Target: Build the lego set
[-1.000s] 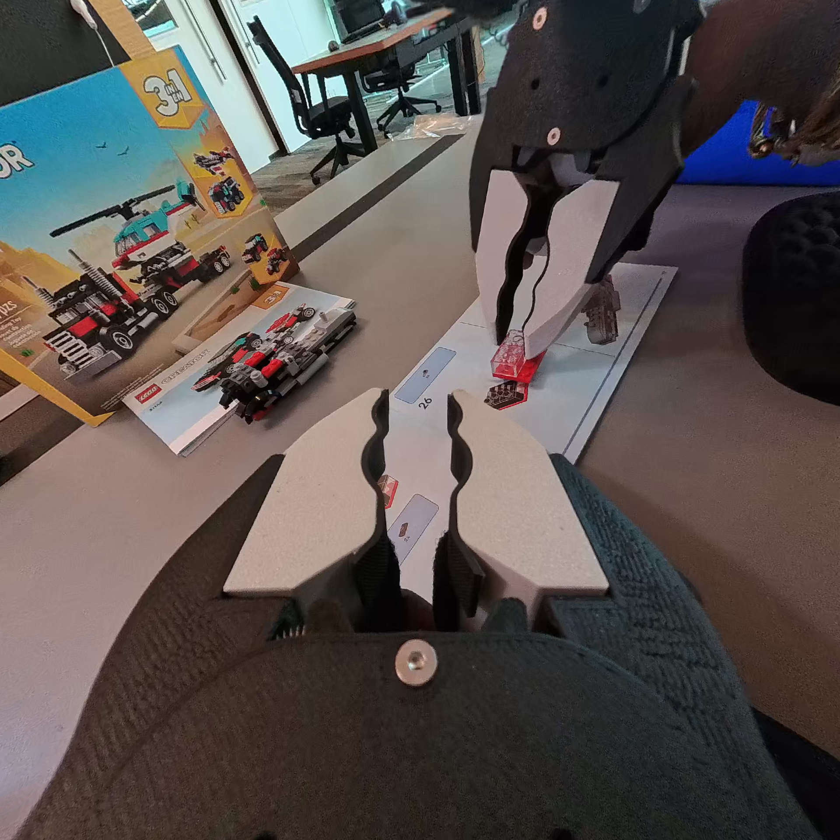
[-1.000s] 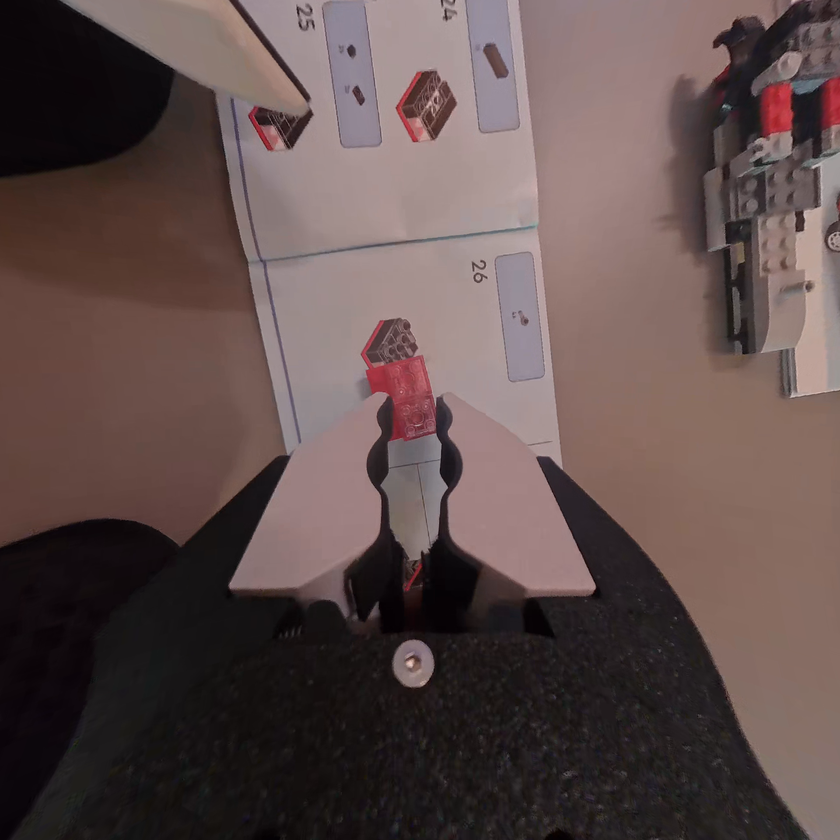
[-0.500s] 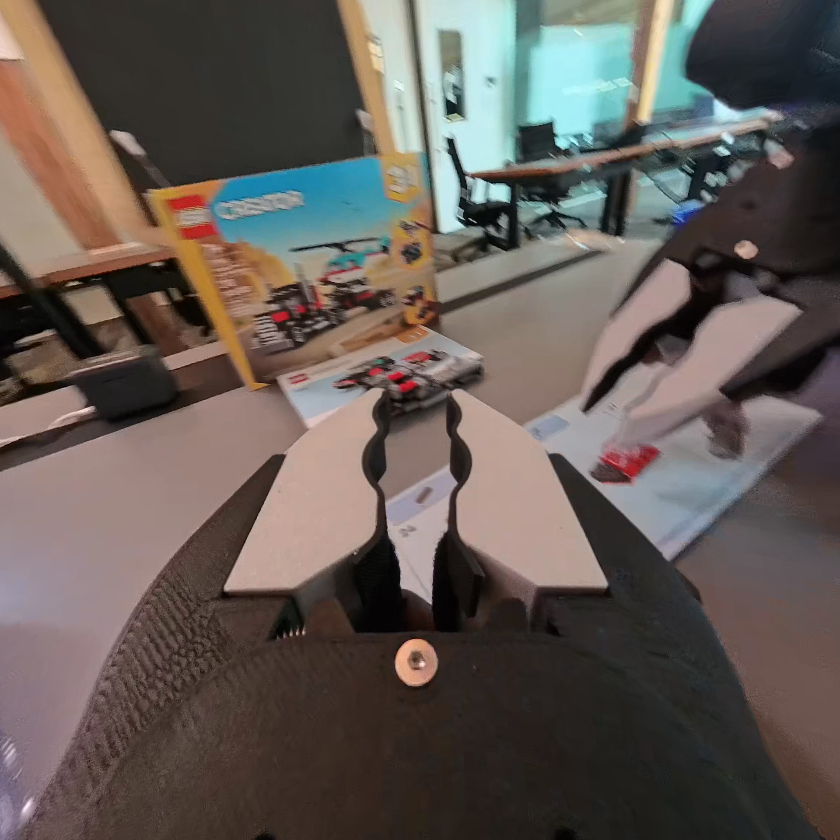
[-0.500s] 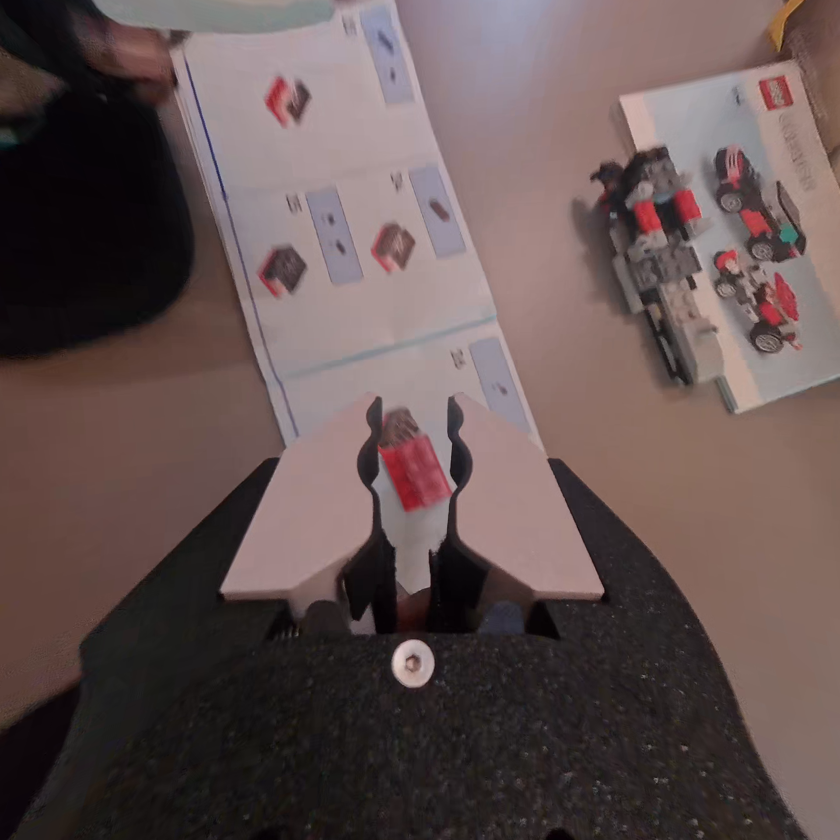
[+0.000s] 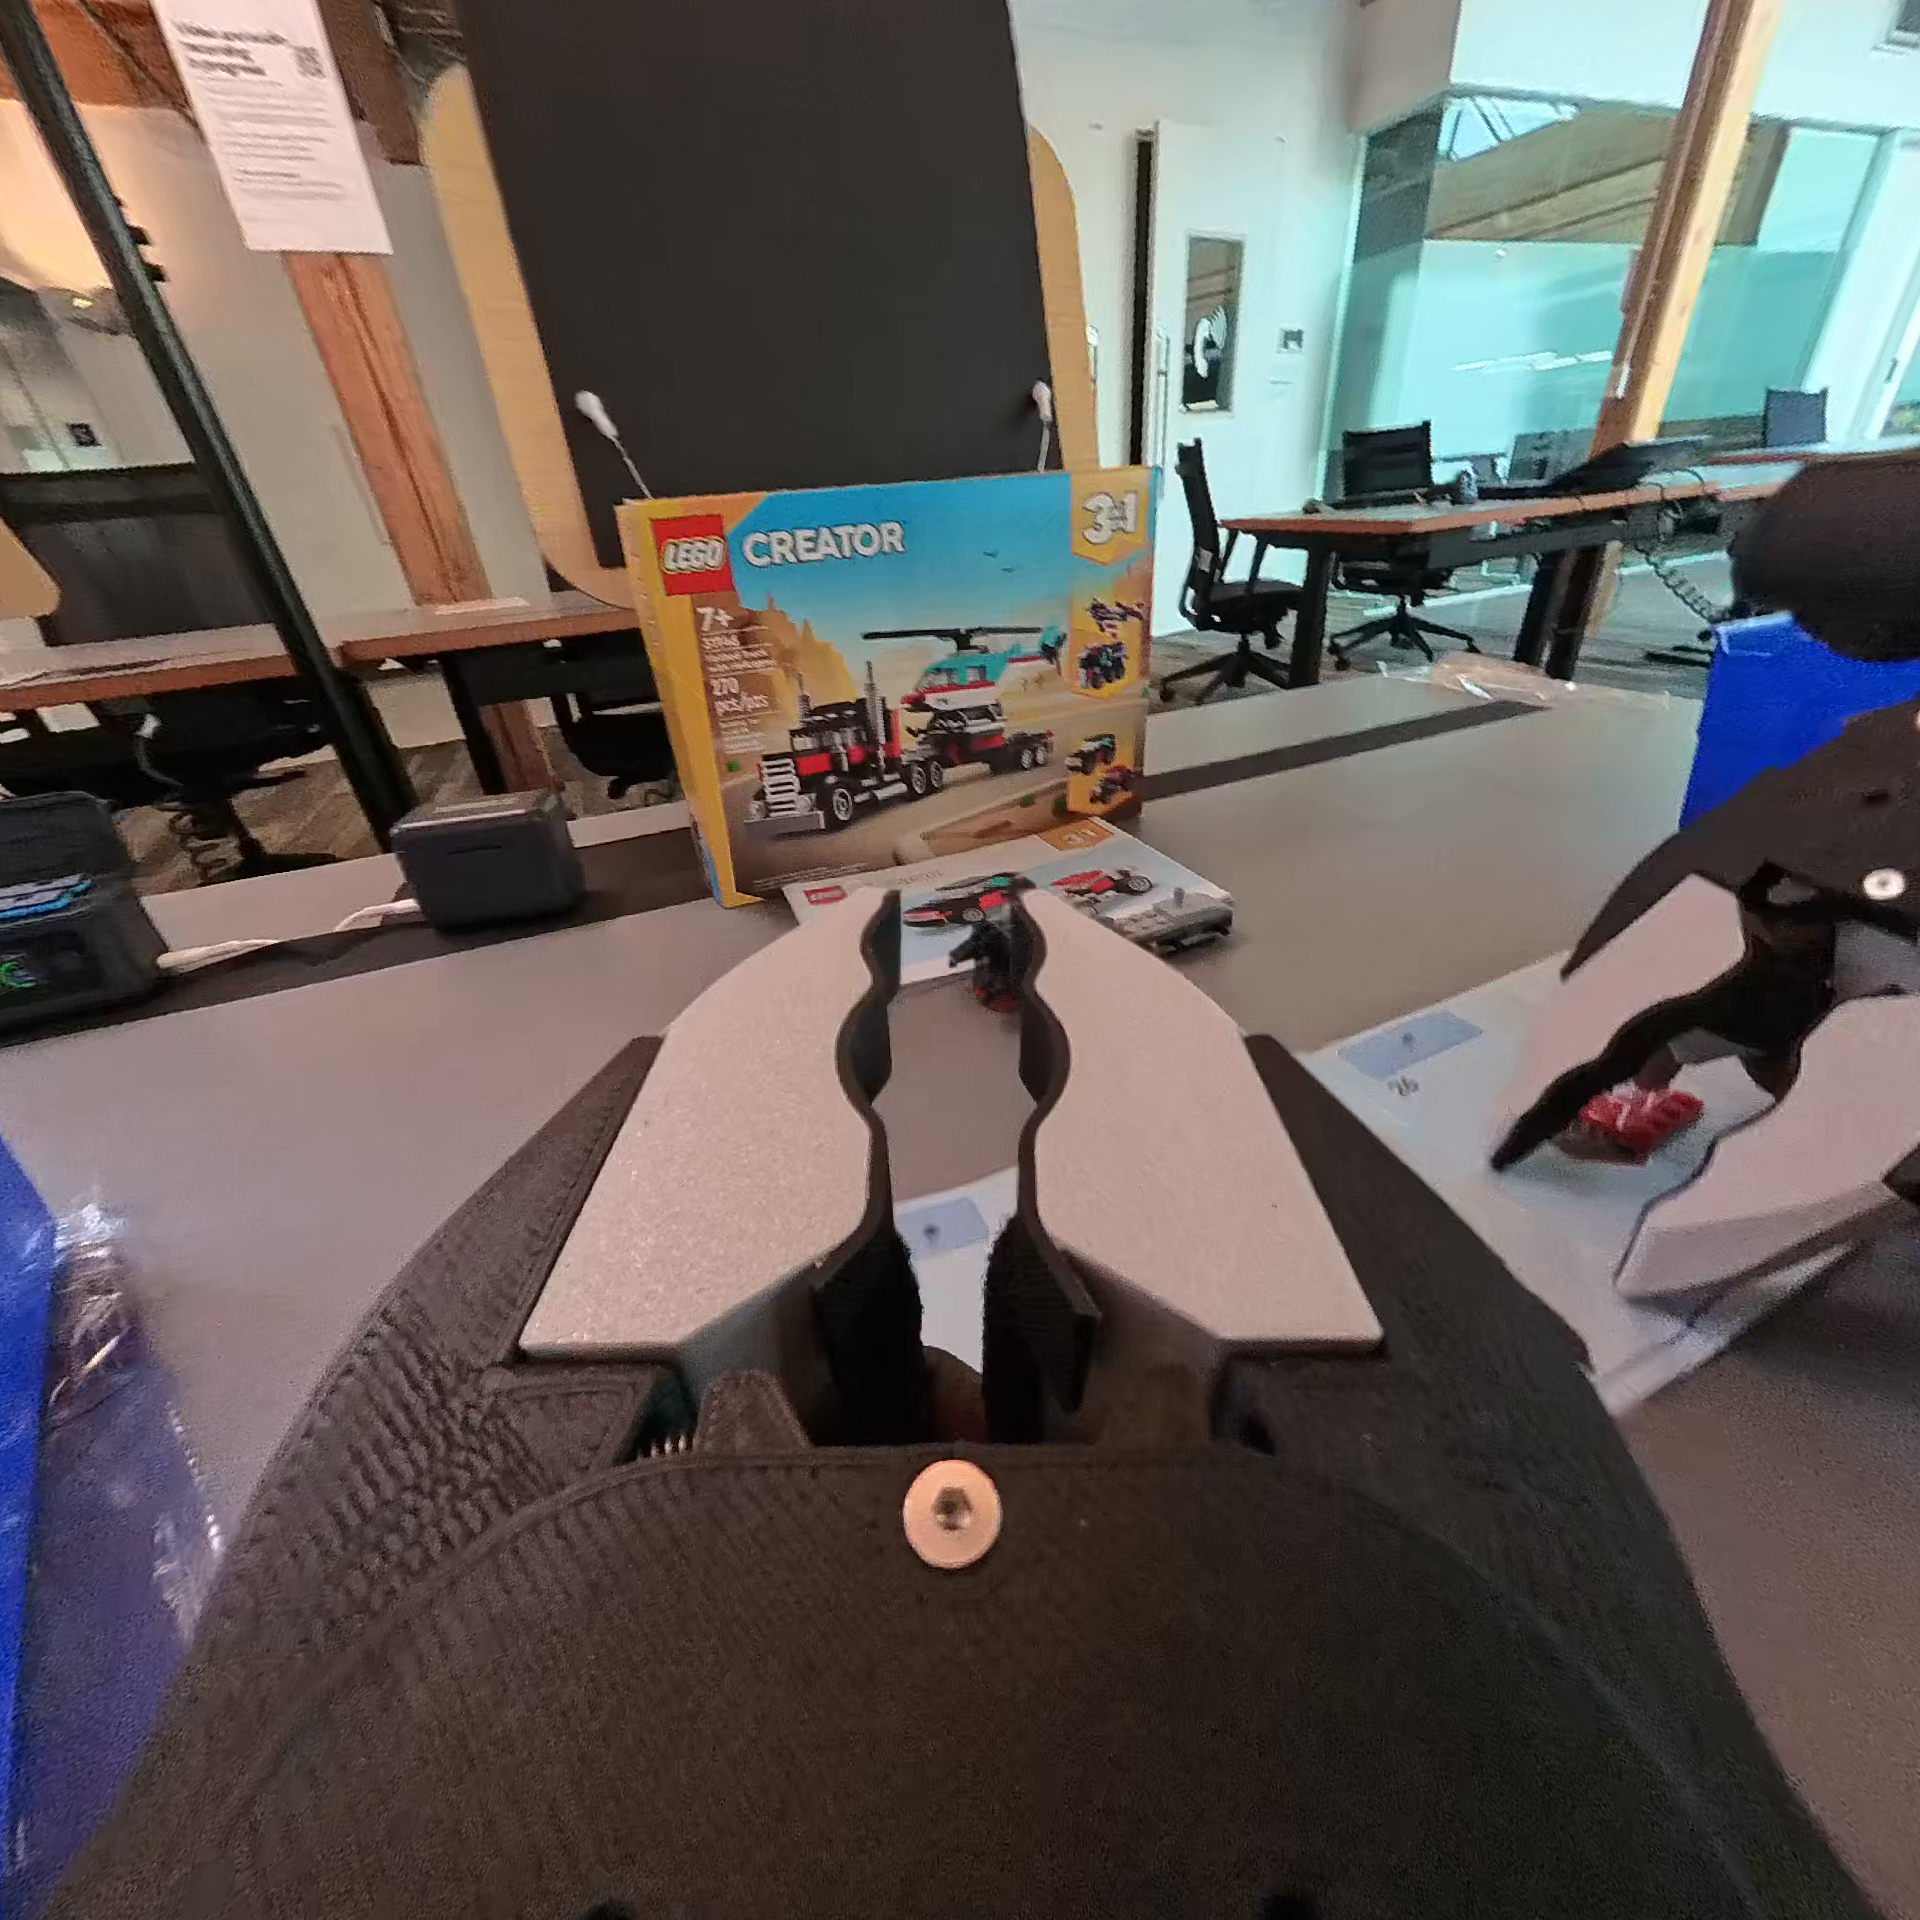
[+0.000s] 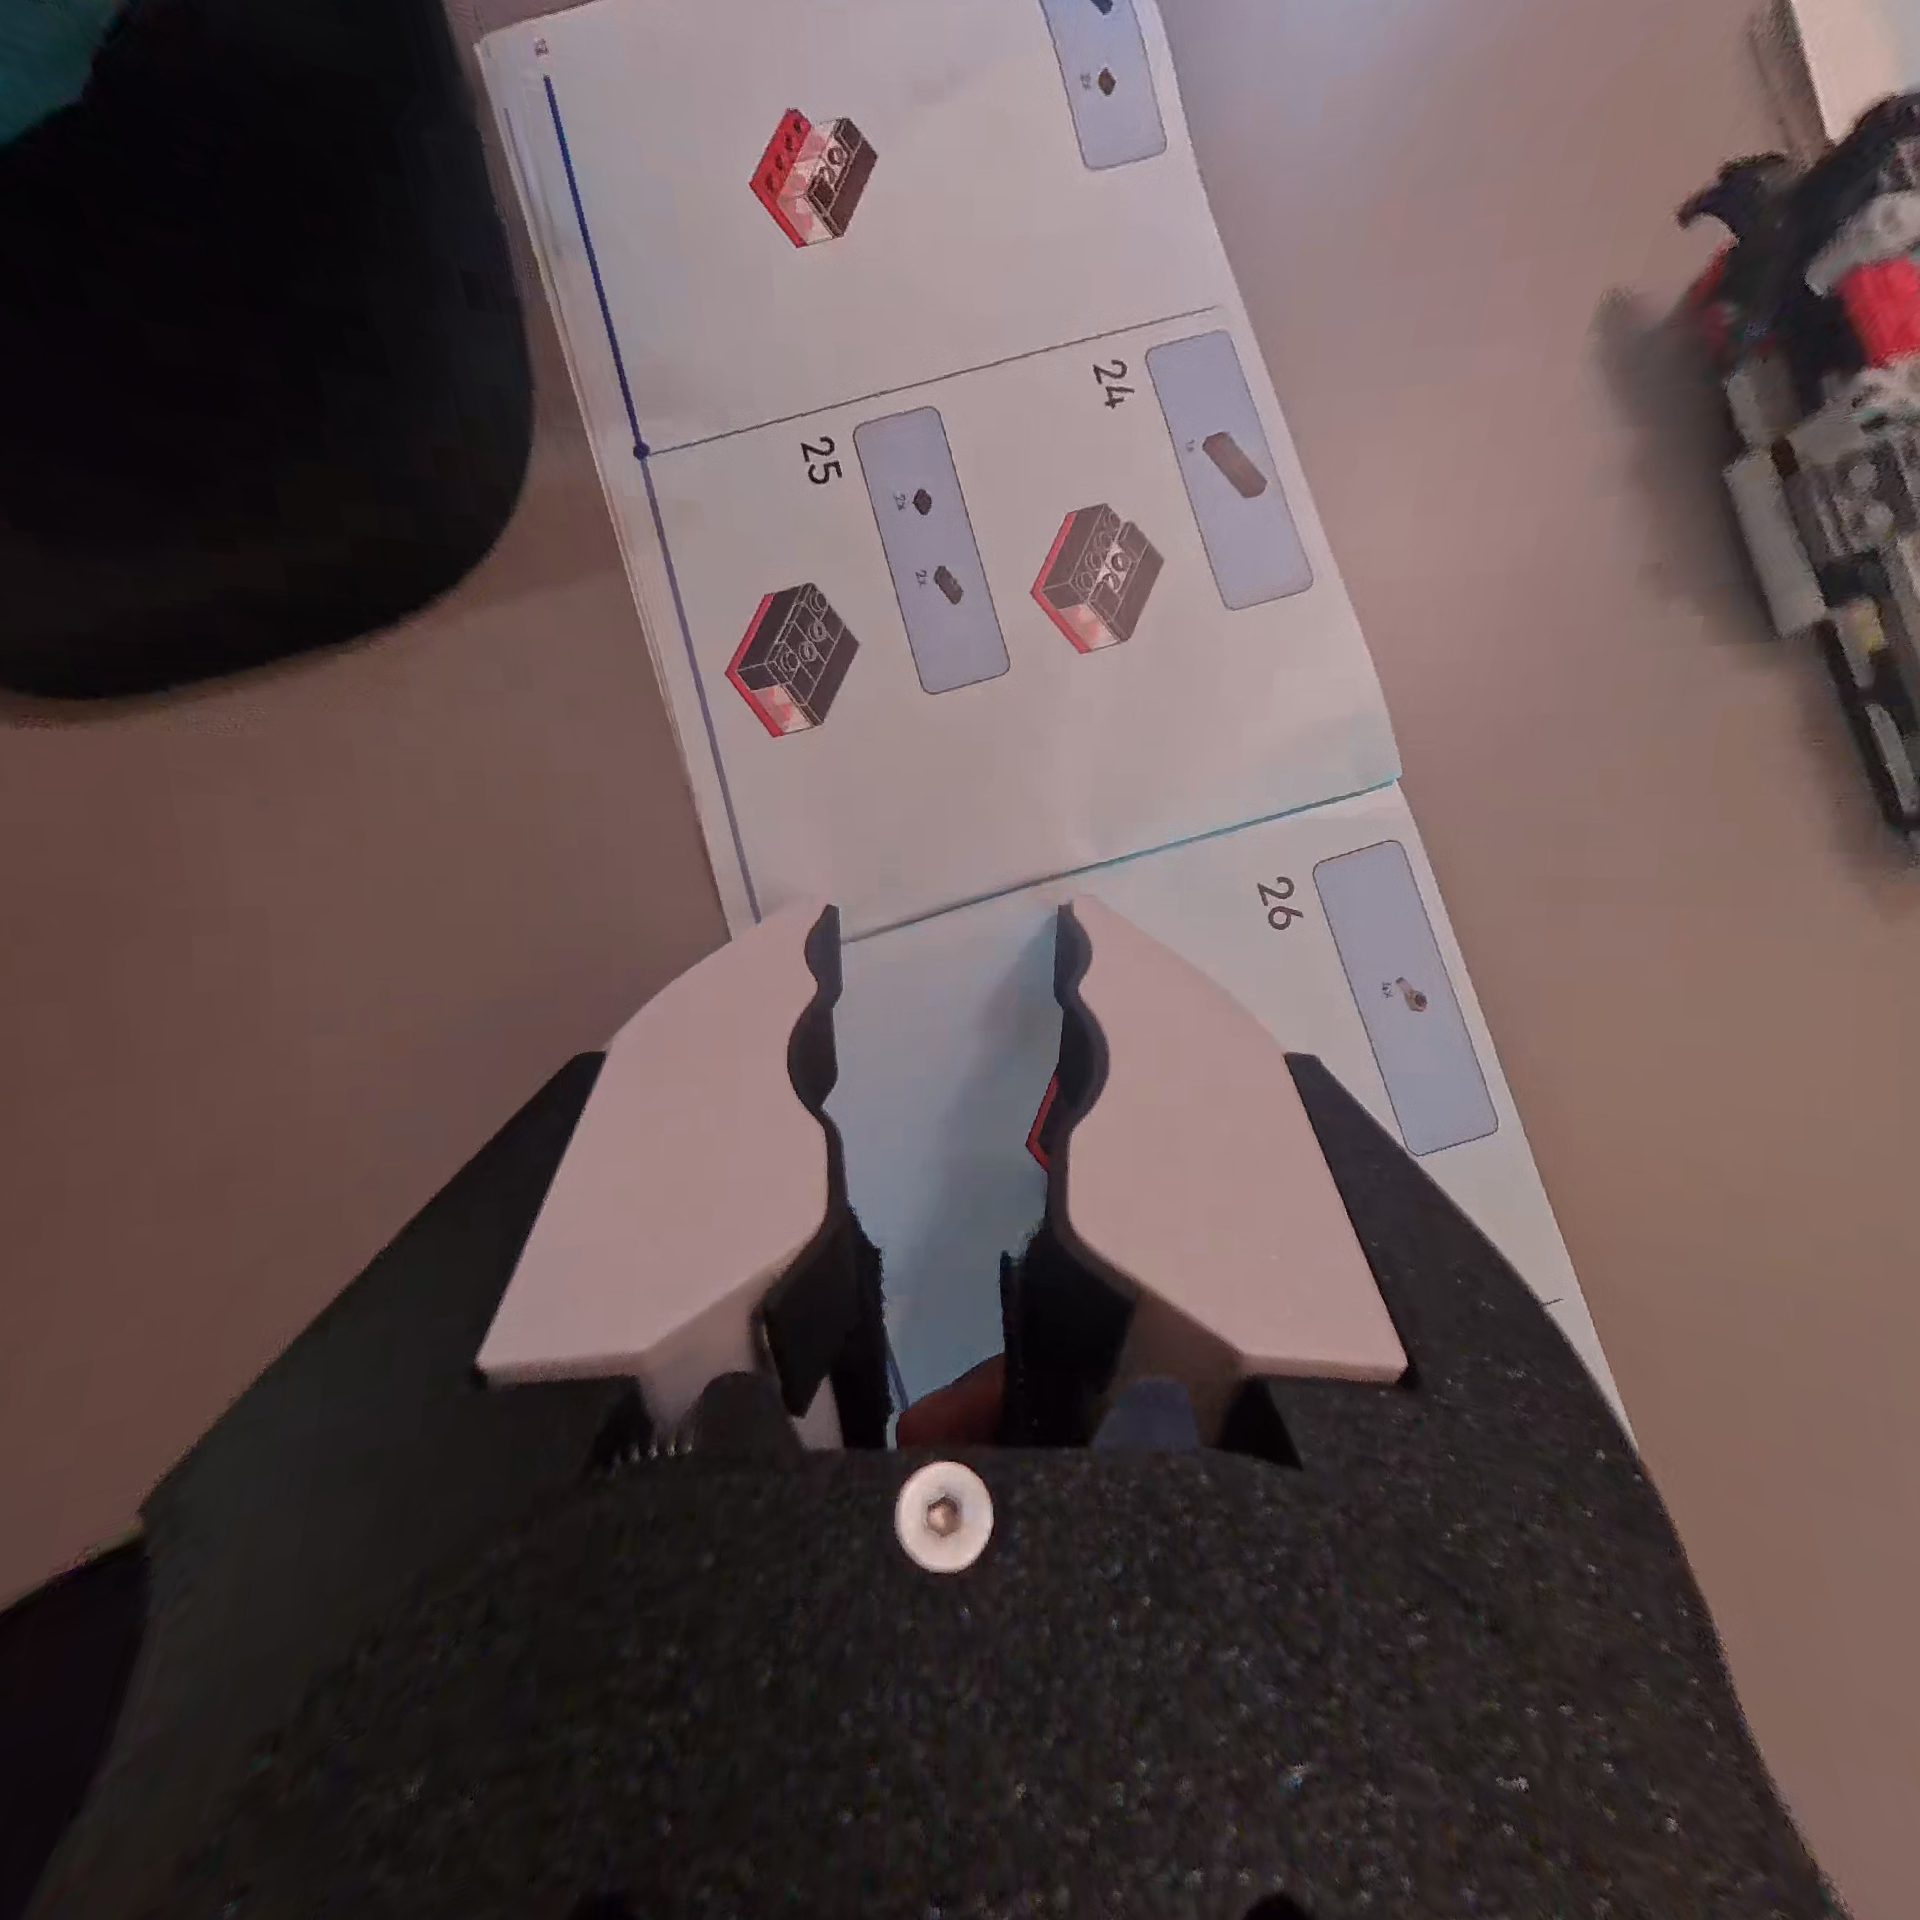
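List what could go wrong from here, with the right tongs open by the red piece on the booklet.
1. The red piece lies loose on the instruction booklet, close to the open right tongs; a slightly off closing could knock it away.
2. In the right wrist view one finger hides nearly all of it, so aiming a grasp looks hard.
3. The booklet seems to be unsecured paper and may slide under contact.

left gripper [image 5: 954,925] is level with a narrow gap between its fingers, right gripper [image 6: 940,914] points steeply down, fingers spread wider.
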`<state>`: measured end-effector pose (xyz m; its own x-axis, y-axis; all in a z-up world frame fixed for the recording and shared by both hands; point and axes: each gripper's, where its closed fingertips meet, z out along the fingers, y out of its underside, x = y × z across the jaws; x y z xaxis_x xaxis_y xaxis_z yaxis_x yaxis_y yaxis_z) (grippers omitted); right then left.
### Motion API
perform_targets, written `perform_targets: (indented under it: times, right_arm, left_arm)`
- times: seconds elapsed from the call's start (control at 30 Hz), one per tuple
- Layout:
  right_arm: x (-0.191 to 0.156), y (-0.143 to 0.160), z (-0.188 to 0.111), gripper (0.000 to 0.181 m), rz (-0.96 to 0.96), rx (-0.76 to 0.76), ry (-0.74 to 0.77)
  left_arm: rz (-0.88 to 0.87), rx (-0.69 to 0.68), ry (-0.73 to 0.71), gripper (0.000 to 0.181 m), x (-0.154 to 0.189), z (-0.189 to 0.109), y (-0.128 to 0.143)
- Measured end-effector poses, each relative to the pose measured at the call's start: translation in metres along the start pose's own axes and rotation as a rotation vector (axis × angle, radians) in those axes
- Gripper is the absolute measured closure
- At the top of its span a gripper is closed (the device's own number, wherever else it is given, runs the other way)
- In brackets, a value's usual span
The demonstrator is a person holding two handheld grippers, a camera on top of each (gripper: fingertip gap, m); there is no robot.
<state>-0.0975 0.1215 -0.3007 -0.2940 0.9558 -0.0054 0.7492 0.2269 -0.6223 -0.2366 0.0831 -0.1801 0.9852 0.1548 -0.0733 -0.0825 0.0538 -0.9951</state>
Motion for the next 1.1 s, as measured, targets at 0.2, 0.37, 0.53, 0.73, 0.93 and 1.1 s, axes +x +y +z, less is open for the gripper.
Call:
perform_targets:
  times: [0.2, 0.37, 0.53, 0.73, 0.93, 1.1]
  right_arm:
    - [0.01, -0.002, 0.001, 0.141, 0.034, 0.111, 0.045]
    - [0.007, -0.003, 0.001, 0.145, -0.002, 0.182, 0.05]
    - [0.007, -0.002, 0.0, 0.146, -0.012, 0.158, 0.055]
    - [0.003, -0.011, -0.005, 0.146, 0.006, 0.16, 0.103]
    - [-0.012, -0.009, 0.006, 0.156, 0.021, 0.138, 0.13]
    - [-0.013, -0.01, 0.007, 0.154, 0.099, 0.196, 0.103]
  left_arm:
    - [0.115, -0.124, 0.097, 0.161, 0.022, 0.01, 0.019]
    - [0.171, -0.219, 0.165, 0.161, 0.035, 0.014, 0.035]
    - [0.224, -0.28, 0.224, 0.16, 0.045, 0.014, 0.046]
    - [0.271, -0.259, 0.246, 0.16, 0.051, 0.011, 0.044]
    - [0.272, -0.26, 0.246, 0.16, 0.05, 0.011, 0.043]
    - [0.266, -0.251, 0.242, 0.161, 0.048, 0.008, 0.039]
